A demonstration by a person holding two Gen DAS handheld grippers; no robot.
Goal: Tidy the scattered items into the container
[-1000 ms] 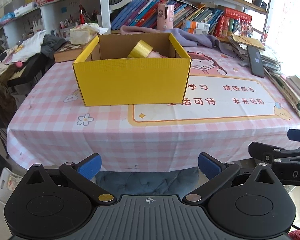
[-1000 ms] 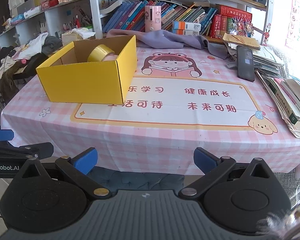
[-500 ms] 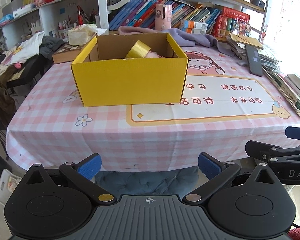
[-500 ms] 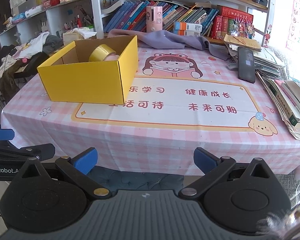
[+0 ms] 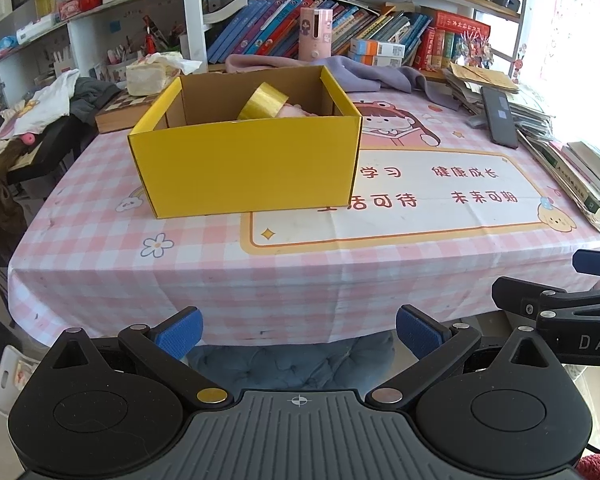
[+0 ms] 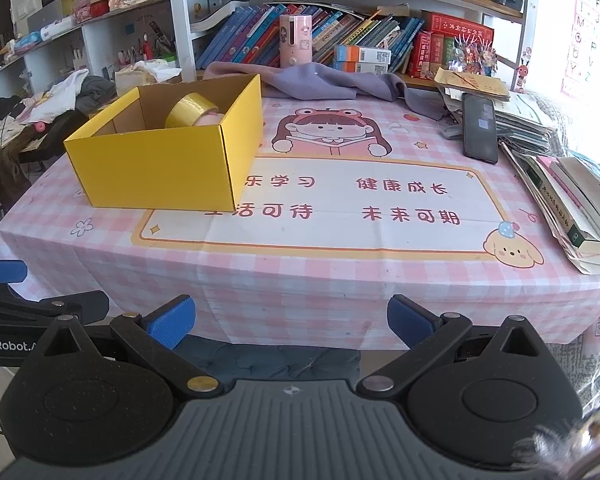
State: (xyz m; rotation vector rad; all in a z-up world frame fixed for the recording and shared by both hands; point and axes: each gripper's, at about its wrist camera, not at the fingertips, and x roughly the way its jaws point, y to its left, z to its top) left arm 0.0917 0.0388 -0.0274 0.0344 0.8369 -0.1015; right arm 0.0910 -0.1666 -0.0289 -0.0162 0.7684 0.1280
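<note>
A yellow cardboard box (image 5: 244, 168) (image 6: 160, 168) stands open-topped on the left half of the pink checked tablecloth. Inside it leans a roll of yellow tape (image 5: 262, 101) (image 6: 189, 110) against something pink (image 5: 296, 112). My left gripper (image 5: 298, 330) hangs open below the table's front edge, with nothing between its blue pads. My right gripper (image 6: 290, 318) is open too, held off the front edge and empty. Each gripper's side shows at the other view's edge.
A black phone (image 6: 478, 127) lies on paper stacks at the right, with books (image 6: 572, 204) along the right edge. A purple cloth (image 6: 320, 80) lies behind the box. Bookshelves stand at the back, clothes pile at the left. A blue cushion (image 5: 292, 364) sits under the table edge.
Both views have risen and tilted slightly, so the table and box sit a little lower in frame. Both grippers stay open and empty.
</note>
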